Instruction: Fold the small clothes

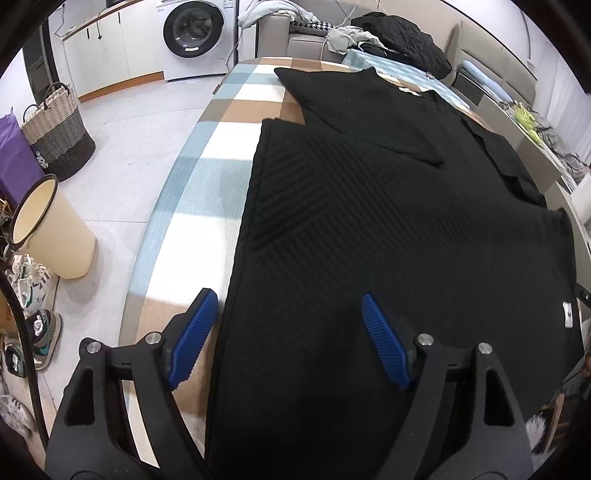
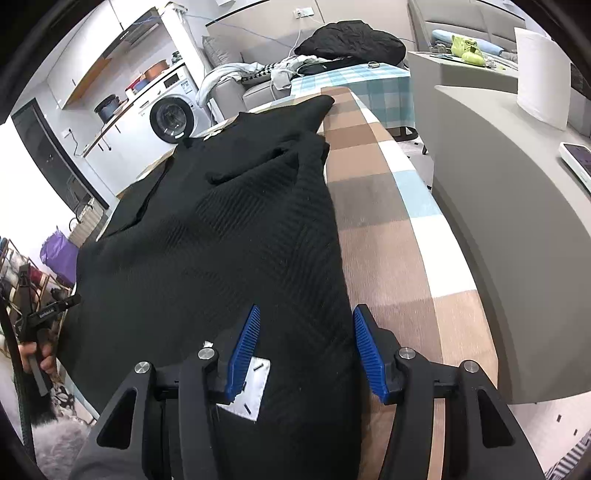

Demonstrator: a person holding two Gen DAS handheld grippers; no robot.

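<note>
The black sweater lies spread flat on the counter, which is covered by a checked cloth in brown, white and pale blue. Its ribbed knit runs in diagonal bands, and one sleeve is folded across the body, well ahead of the fingers in the left wrist view.

The left gripper hangs over the sweater's near left edge with its blue fingers wide apart. One finger is above the bare cloth just outside the hem; the other is above the knit. Nothing is pinched between them.

The right gripper hangs over the opposite edge. Its fingers are apart, not pressing on anything, and the sweater's right border runs between them. A white label sewn to the knit lies just behind the left finger, partly hidden by it. The right finger is above the bare brown check beside the fabric.

Far ahead of the fingers, a washing machine stands by the wall, and a dark jacket lies heaped on a sofa.
</note>
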